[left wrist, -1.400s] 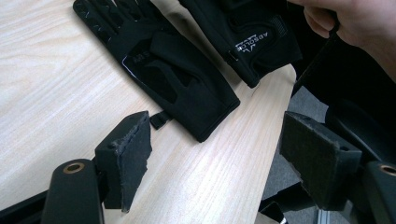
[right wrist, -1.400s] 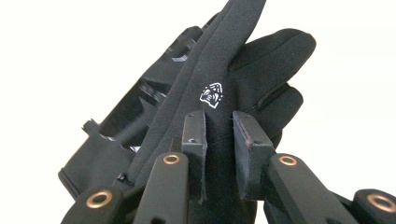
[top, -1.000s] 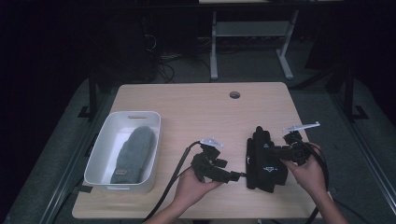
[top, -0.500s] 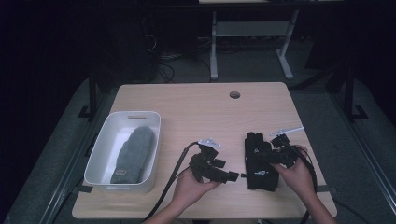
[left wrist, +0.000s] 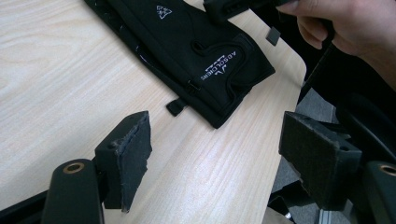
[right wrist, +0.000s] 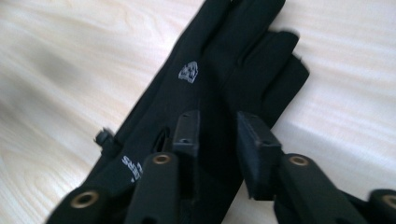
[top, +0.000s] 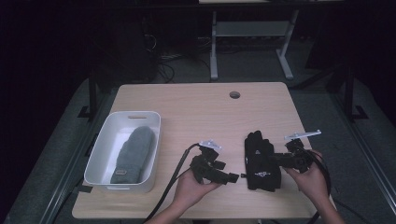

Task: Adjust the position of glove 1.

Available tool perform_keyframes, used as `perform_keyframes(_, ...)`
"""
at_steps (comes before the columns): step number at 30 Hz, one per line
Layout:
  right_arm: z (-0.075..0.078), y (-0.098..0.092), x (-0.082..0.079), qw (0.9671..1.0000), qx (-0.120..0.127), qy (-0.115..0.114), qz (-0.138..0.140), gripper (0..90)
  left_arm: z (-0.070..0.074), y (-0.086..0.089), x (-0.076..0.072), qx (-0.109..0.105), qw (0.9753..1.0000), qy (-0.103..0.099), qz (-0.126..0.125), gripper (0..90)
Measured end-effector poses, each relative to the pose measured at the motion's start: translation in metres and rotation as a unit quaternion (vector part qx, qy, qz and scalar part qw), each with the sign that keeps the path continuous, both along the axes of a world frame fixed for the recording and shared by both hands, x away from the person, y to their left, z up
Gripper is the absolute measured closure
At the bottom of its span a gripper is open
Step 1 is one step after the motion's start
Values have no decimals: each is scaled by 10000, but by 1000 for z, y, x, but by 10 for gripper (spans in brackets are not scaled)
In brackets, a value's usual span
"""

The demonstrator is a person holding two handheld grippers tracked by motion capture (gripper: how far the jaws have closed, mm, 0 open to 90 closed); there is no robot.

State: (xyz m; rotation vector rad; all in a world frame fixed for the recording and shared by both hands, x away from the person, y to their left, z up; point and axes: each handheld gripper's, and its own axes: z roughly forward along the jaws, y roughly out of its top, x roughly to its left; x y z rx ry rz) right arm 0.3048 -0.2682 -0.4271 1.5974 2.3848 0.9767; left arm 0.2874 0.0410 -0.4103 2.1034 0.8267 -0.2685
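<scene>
The black glove (right wrist: 205, 93) is motion-blurred in the right gripper view, its cuff hidden beneath the fingers (right wrist: 187, 135); whether they pinch fabric cannot be told.

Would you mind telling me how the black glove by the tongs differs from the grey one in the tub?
The black glove lies flat on the bare table; the grey glove lies inside the white tub. The black glove shows separate fingers and white logos; the grey glove looks like a rounded, knitted mitten with a small label. Both lie lengthwise, fingertips pointing away from the person.
</scene>
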Motion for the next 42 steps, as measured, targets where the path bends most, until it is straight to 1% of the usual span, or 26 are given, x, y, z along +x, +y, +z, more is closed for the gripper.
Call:
perform_keyframes(2, -4, 1, -1, 10000, -26, 53, 20, 739, -1, -1, 0, -11, 10000, 35, 14, 251)
perform_keyframes(3, -6, 2, -1, 10000, -28, 24, 47, 744, -2, -2, 0, 1, 10000, 33, 9, 251)
perform_keyframes(4, -8, 3, -1, 10000, -34, 90, 29, 746, -3, -2, 0, -1, 10000, 38, 7, 252)
perform_keyframes(7, -14, 6, -1, 9999, -43, 109, 119, 749, -6, -2, 1, 28, 10000, 71, 4, 252)
perform_keyframes(8, -14, 7, -1, 9998, -49, 158, 101, 749, -7, -1, 1, 24, 10000, 88, 26, 252)
perform_keyframes(10, -17, 9, -1, 9998, -40, 181, 121, 750, -9, 0, 1, 44, 9999, 117, 31, 252)
perform_keyframes(11, -18, 8, -1, 9997, -45, 85, 206, 750, -10, 0, 1, 46, 9999, 130, 50, 252)
perform_keyframes(13, -18, 10, -2, 9997, 17, 147, 174, 750, -12, 1, 2, 40, 9998, 171, 61, 254)
perform_keyframes(15, -17, 14, -4, 9997, 12, 143, 215, 750, -14, 1, 3, 58, 9998, 185, 57, 254)
perform_keyframes(16, -15, 16, -5, 9995, 19, 198, 241, 750, -14, 1, 3, 64, 9998, 197, 58, 254)
perform_keyframes(17, -15, 17, -5, 9995, 9, 135, 284, 750, -15, 1, 3, 69, 9997, 212, 60, 255)
perform_keyframes(21, -13, 20, -7, 9993, 131, 96, 343, 749, -18, 0, 4, 86, 9996, 270, 69, 256)
perform_keyframes(22, -13, 22, -8, 9992, 169, 147, 342, 749, -18, 0, 4, 95, 9996, 274, 72, 256)
perform_keyframes(27, -15, 28, -10, 9983, 284, 180, 482, 746, -22, -2, 5, 124, 9993, 321, 110, 256)
perform_keyframes(29, -15, 32, -11, 9979, 333, 272, 478, 739, -23, -2, 7, 148, 9993, 333, 105, 258)
perform_keyframes(30, -16, 34, -11, 9975, 372, 291, 525, 735, -24, -3, 7, 164, 9992, 336, 106, 259)
perform_keyframes(31, -16, 37, -11, 9971, 402, 333, 553, 728, -25, -3, 7, 183, 9991, 351, 119, 259)
perform_keyframes(32, -16, 39, -11, 9967, 439, 320, 599, 718, -26, -4, 8, 201, 9990, 369, 128, 259)
perform_keyframes(34, -15, 41, -10, 9963, 490, 303, 630, 667, -28, -5, 9, 238, 9988, 387, 159, 260)
perform_keyframes(35, -14, 40, -10, 9968, 489, 250, 576, 634, -30, -5, 10, 275, 9987, 399, 144, 263)
perform_keyframes(37, -11, 34, -7, 9975, 571, 119, 401, 572, -32, -6, 11, 305, 9985, 412, 164, 277)
perform_keyframes(39, -10, 26, -4, 9984, 529, -14, 208, 517, -34, -8, 12, 325, 9983, 437, 209, 277)
perform_keyframes(41, -10, 18, 0, 9988, 482, -122, -6, 463, -37, -10, 14, 417, 9981, 413, 202, 278)
perform_keyframes(42, -10, 15, 2, 9987, 476, -141, -103, 445, -38, -11, 15, 470, 9976, 454, 213, 279)
